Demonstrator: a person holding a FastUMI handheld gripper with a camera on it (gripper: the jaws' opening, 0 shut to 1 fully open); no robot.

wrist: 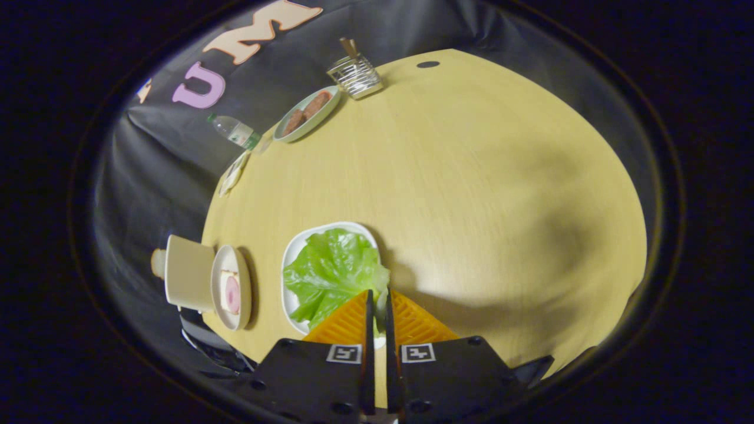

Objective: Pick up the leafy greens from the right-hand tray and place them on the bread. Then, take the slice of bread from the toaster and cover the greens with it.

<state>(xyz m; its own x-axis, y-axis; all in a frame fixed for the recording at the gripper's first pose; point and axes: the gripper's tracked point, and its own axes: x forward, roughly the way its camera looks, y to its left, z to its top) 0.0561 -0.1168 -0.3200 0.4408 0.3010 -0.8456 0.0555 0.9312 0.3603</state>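
Above the white tray [290, 259], the gripper [377, 297] pinches leafy greens [330, 271].

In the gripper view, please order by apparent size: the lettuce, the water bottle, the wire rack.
1. lettuce, nearest the claw, whose fingers are nearly closed on its edge
2. wire rack
3. water bottle
The last two look alike; distance makes it unsure.

Gripper [377, 300] markers: we see two square black-and-white coded tags, one on each finger mount; they carry patterns, no letters or numbers we can read.
Bottle [234, 130] label: we see a pale band around it, its print too small to read.
Other readable text on the worktop [471, 176]: we find none.
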